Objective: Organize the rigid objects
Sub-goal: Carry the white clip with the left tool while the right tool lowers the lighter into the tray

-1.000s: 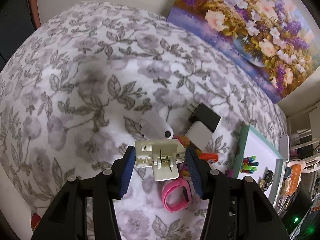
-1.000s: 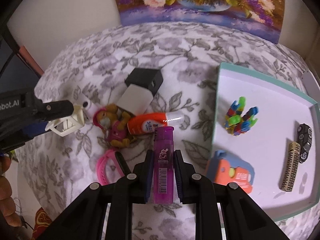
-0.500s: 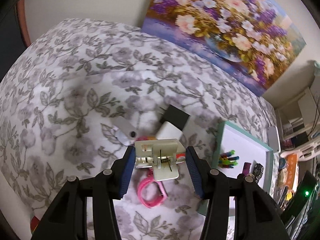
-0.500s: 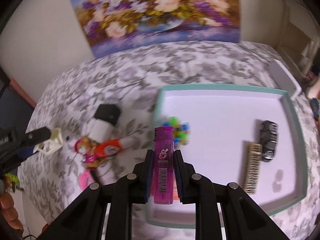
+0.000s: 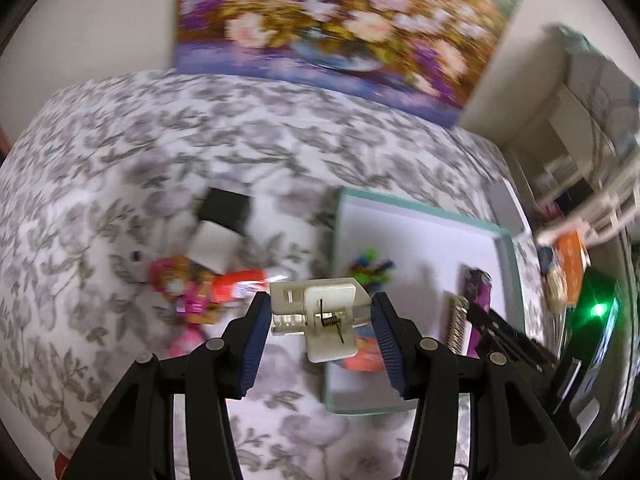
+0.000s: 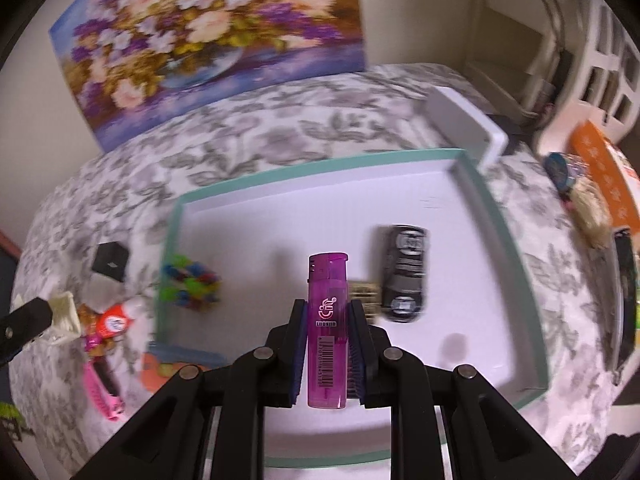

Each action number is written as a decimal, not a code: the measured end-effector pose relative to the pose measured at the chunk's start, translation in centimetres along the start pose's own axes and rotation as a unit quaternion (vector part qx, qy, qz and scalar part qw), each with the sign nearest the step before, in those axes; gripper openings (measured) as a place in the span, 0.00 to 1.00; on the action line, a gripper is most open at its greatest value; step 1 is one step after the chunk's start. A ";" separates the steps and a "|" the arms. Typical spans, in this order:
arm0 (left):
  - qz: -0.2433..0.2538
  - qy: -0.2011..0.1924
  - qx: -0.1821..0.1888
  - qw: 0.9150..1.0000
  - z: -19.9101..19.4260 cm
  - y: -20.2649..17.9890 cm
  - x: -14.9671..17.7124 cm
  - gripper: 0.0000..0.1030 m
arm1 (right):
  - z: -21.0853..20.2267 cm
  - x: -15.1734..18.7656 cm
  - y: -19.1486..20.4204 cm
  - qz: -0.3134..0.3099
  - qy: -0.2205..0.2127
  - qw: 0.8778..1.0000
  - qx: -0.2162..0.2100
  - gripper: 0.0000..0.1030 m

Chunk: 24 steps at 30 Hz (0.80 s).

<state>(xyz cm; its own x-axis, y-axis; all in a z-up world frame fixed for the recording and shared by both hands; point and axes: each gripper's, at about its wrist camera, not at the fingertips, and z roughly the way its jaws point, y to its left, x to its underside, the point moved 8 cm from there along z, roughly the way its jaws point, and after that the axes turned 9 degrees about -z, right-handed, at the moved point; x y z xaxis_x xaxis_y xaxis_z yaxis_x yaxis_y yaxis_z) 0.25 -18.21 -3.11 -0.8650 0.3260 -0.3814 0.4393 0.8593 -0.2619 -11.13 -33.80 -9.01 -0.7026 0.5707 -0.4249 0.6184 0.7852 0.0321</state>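
Note:
My left gripper [image 5: 320,312] is shut on a white plastic clip [image 5: 320,312] and holds it in the air near the left rim of the teal-edged white tray [image 5: 416,216]. My right gripper [image 6: 327,320] is shut on a purple lighter [image 6: 327,320] and holds it above the middle of the tray [image 6: 304,172]. In the tray lie a black toy car [image 6: 404,274], a colourful block cluster [image 6: 190,284] and a gold tower model [image 6: 362,294]. The right gripper and lighter also show in the left wrist view [image 5: 478,292].
On the floral cloth left of the tray lie a black charger [image 6: 110,260], a white box [image 5: 210,246], a doll [image 5: 180,284], an orange tube [image 6: 112,322] and a pink band [image 6: 102,394]. An orange-and-blue toy [image 6: 168,364] sits at the tray's near left corner. Shelves and clutter stand at the right.
Both grippers have swung to the right. The right gripper with the lighter now hangs over the tray's middle. The left gripper with the clip has come up to the tray's left rim.

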 end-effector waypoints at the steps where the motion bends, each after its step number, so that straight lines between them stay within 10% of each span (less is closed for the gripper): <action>1: 0.011 0.005 0.002 1.000 0.4 -0.9 0.5 0.52 | 0.0 0.1 -0.6 0.002 0.000 1.000 0.006 0.20; 24: 0.096 0.040 0.000 0.995 6.1 -7.4 5.1 0.52 | 1.4 3.3 -9.7 0.084 0.037 0.994 0.063 0.20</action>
<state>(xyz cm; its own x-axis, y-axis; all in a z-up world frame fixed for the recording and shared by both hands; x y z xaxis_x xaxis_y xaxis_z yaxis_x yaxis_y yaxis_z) -5.93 -25.26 -8.54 -0.7815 0.5145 -0.3530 0.5985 0.7781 -0.1908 -18.91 -39.89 -12.02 -0.6074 0.7110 -0.3544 0.7647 0.6441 -0.0185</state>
